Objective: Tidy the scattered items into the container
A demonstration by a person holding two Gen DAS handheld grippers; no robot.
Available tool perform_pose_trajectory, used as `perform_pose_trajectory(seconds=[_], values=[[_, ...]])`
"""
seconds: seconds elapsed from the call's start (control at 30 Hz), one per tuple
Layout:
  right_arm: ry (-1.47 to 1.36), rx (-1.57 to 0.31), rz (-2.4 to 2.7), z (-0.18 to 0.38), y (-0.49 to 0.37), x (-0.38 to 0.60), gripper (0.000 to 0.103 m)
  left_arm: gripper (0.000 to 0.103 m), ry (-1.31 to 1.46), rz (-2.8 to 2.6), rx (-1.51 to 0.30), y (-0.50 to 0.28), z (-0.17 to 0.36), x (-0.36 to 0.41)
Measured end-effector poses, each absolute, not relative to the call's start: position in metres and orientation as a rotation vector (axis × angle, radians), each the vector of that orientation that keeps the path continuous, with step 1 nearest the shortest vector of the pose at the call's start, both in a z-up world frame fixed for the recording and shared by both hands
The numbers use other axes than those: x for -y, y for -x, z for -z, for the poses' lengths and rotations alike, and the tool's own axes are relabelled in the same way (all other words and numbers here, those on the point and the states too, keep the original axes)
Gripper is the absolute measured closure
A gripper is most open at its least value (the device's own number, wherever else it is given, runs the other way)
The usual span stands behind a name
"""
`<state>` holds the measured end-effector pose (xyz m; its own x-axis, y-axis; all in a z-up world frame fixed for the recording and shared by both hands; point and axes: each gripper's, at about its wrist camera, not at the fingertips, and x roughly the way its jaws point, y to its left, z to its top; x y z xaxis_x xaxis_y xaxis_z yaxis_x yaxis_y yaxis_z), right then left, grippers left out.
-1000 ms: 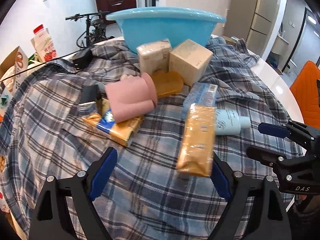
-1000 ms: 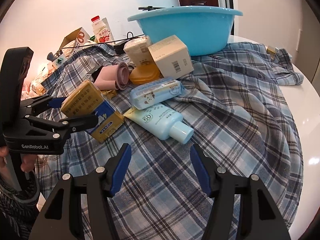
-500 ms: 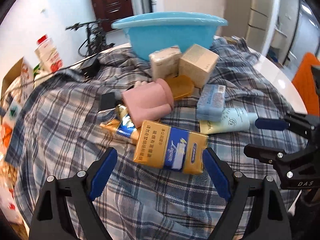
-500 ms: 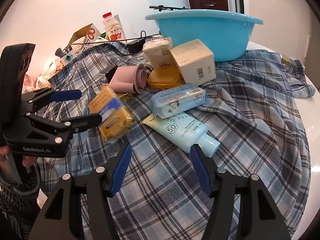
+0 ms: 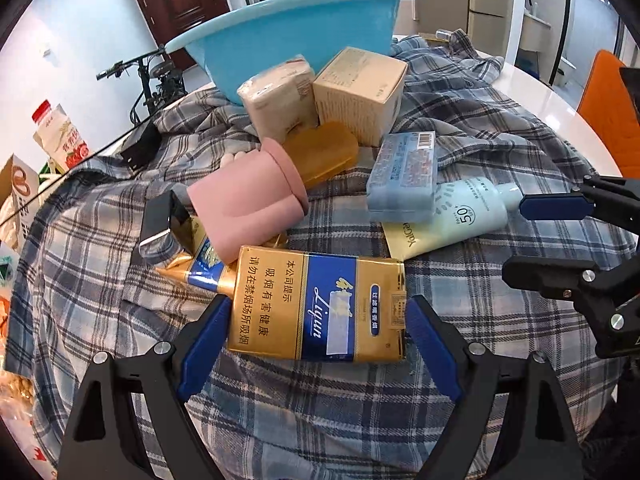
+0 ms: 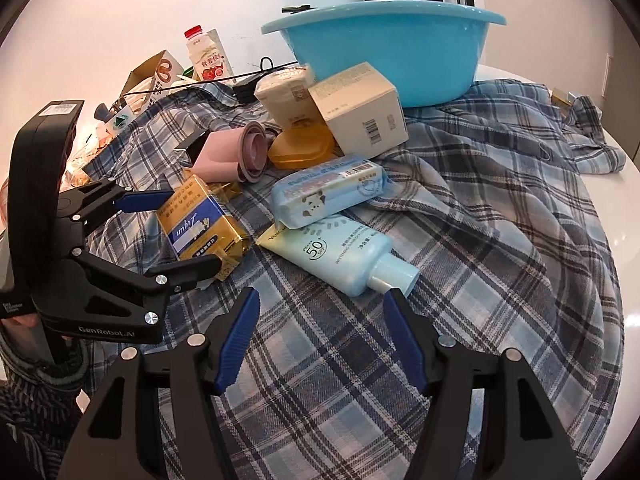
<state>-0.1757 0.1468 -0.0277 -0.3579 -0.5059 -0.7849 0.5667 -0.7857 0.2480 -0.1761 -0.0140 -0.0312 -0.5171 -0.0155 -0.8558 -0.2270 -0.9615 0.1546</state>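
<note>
My left gripper [image 5: 318, 320] is shut on a gold and blue cigarette carton [image 5: 320, 308], one pad on each short end, just above the plaid cloth. The right wrist view shows the same carton [image 6: 200, 228] between the left fingers. My right gripper [image 6: 320, 312] hovers over the cloth, its jaws opening, nothing between them. The capped end of a pale blue sunscreen tube [image 6: 340, 256] lies just ahead of its right fingertip. A blue wipes pack [image 6: 328, 196] rests on the tube. The light blue basin [image 6: 384, 52] stands at the back.
Before the basin lie a beige box [image 5: 360, 92], a tissue pack [image 5: 280, 100], an amber soap case [image 5: 324, 152] and a pink roll [image 5: 244, 208]. A second gold pack [image 5: 200, 268] lies under the roll. A milk carton [image 6: 208, 56] and clutter stand at left.
The left gripper rolled and sank, so the carton went from end-up to lying crosswise between its pads. The right gripper's jaws stand slightly wider.
</note>
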Motion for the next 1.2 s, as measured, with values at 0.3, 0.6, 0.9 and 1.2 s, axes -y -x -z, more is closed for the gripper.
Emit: perform_pose_trajectory(seconds=[0.3, 0.6, 0.9, 1.2], values=[[-1.229, -0.069, 2.153, 0.032, 0.178, -0.15, 0.04, 0.005, 1.533, -2.552, -0.422, 0.179, 0.047, 0.007], [-1.22, -0.074, 2.154, 0.03, 0.175, -0.151, 0.04, 0.005, 1.479, -2.631, -0.303, 0.177, 0.026, 0.024], [-1.198, -0.104, 2.202, 0.018, 0.168, -0.169, 0.04, 0.005, 1.416, -2.607, -0.315, 0.152, 0.012, 0.012], [-1.228, -0.113, 2.198, 0.029, 0.17, -0.163, 0.039, 0.005, 1.372, -2.539, -0.265, 0.154, 0.008, 0.005]])
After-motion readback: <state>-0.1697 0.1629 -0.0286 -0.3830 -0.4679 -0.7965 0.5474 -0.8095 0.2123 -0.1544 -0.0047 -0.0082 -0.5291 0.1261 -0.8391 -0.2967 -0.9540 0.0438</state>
